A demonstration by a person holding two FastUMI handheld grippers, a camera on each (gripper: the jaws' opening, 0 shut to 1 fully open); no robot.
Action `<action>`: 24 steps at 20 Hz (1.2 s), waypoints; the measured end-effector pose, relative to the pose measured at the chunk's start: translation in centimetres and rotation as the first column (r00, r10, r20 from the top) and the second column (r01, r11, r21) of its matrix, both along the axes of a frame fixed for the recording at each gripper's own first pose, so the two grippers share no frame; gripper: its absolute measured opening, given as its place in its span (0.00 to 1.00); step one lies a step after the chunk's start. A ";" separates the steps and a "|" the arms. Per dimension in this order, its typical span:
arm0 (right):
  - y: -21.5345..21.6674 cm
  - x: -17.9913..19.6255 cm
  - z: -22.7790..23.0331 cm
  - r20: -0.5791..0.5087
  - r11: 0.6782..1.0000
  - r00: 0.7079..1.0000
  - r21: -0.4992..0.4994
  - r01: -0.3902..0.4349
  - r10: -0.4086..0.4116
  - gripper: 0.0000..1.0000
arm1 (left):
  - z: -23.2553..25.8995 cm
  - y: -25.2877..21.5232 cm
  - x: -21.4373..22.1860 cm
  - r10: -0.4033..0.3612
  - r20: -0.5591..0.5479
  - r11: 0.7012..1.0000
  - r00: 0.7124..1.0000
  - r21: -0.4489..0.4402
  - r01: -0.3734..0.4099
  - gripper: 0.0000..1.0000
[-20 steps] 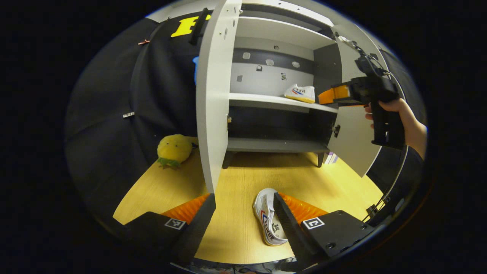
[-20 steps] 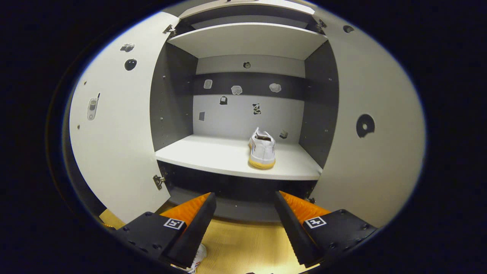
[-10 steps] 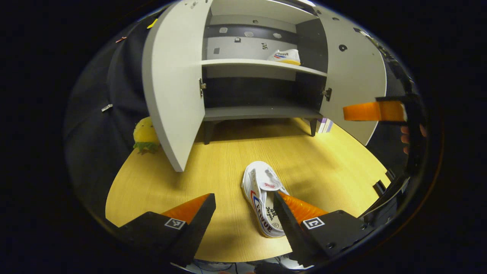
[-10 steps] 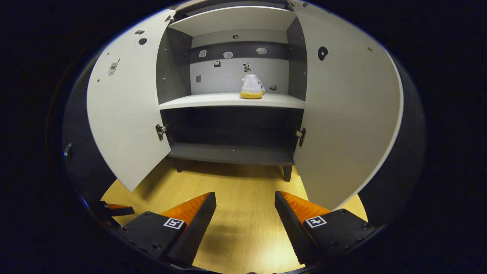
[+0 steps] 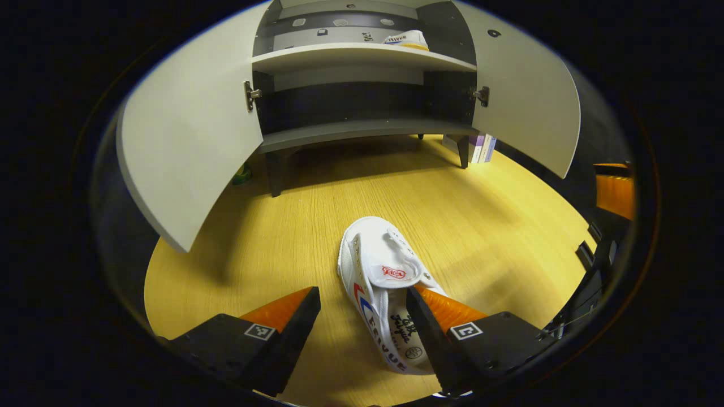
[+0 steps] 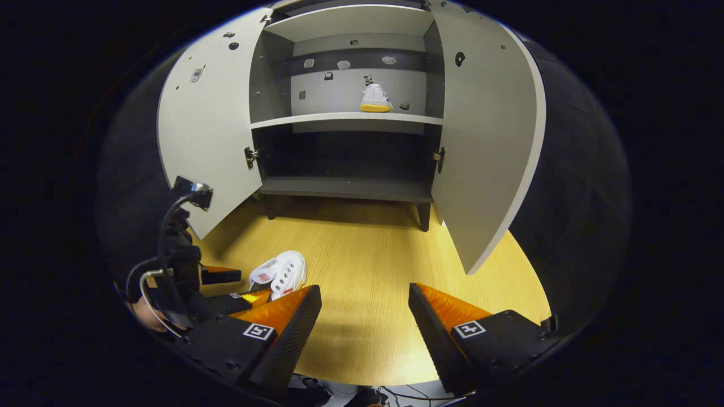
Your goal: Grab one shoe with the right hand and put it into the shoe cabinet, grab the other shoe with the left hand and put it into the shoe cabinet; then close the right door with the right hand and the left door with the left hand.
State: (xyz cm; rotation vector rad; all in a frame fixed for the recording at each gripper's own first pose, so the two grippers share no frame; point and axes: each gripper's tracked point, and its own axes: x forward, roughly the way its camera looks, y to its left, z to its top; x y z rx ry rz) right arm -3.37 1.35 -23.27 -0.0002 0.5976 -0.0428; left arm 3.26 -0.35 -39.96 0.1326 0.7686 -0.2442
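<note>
Your right hand-held gripper (image 6: 365,316) has backed away from the cabinet (image 6: 350,118), fingers apart and empty, leaving one shoe (image 6: 375,99) on the upper shelf. Your left hand-held gripper (image 5: 363,322) has dropped toward the second shoe (image 5: 384,282) on the desk (image 5: 271,226), fingers apart around its heel end, so the left-hand grab comes next.

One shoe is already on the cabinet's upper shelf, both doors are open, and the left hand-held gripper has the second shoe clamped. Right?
Not quite. The left hand-held gripper is open: in the left gripper view only one finger reaches into the second shoe, which lies on the floor. The first shoe is on the upper shelf, and the left door and right door are open.
</note>
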 end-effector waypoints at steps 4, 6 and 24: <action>-1.7 -1.4 -0.7 -0.037 0.999 0.999 -0.010 0.030 -0.031 0.99 | -1.6 1.0 2.3 0.008 0.031 0.995 0.999 0.099 -0.011 0.95; -2.9 -1.6 -0.5 -0.036 0.998 0.998 -0.010 0.058 -0.059 0.99 | -1.7 1.0 3.2 0.037 0.040 0.995 0.999 0.089 -0.040 0.92; -4.9 -0.8 3.7 0.093 0.998 0.994 -0.016 0.058 -0.056 0.99 | 2.7 -0.5 4.5 0.124 0.043 0.992 0.991 0.026 -0.125 0.06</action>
